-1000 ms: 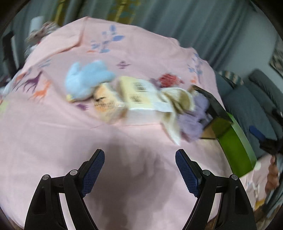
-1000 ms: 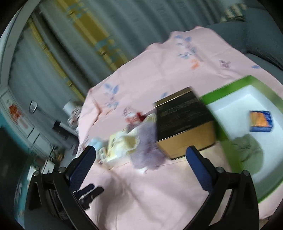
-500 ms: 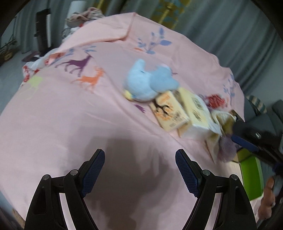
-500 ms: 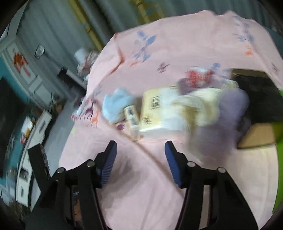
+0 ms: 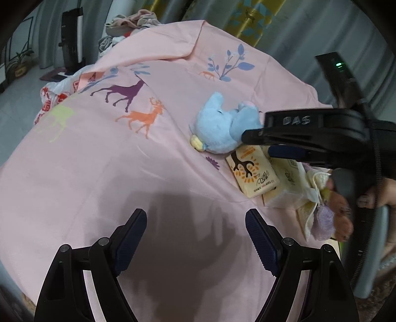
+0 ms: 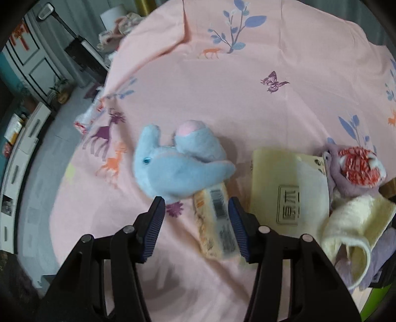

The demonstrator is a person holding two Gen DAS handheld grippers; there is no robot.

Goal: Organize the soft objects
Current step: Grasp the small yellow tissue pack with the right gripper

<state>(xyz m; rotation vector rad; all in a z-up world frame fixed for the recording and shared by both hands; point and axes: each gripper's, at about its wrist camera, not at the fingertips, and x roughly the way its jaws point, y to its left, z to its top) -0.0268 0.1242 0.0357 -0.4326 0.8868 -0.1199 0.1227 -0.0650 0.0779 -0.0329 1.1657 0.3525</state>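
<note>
A light blue plush toy (image 6: 178, 166) lies on the pink printed sheet (image 6: 247, 99); it also shows in the left wrist view (image 5: 220, 128). My right gripper (image 6: 196, 208) is open just in front of the plush, over a small tissue pack (image 6: 215, 218). In the left wrist view the right gripper (image 5: 257, 142) reaches in from the right beside the plush. A cream cloth (image 6: 354, 228), a purple cloth (image 6: 381, 252) and a red-white knit ball (image 6: 358, 166) lie to the right. My left gripper (image 5: 195, 237) is open and empty over bare sheet.
A larger tissue pack (image 6: 287, 188) lies between the small pack and the cloths. A green bin edge (image 6: 376, 304) shows at the lower right. Clothes are piled beyond the sheet (image 5: 131, 22). Cabinets and floor lie to the left (image 6: 27, 119).
My right gripper has swung left from the box and bin to the blue plush and narrowed somewhat. My left gripper's view has shifted left, away from the pile.
</note>
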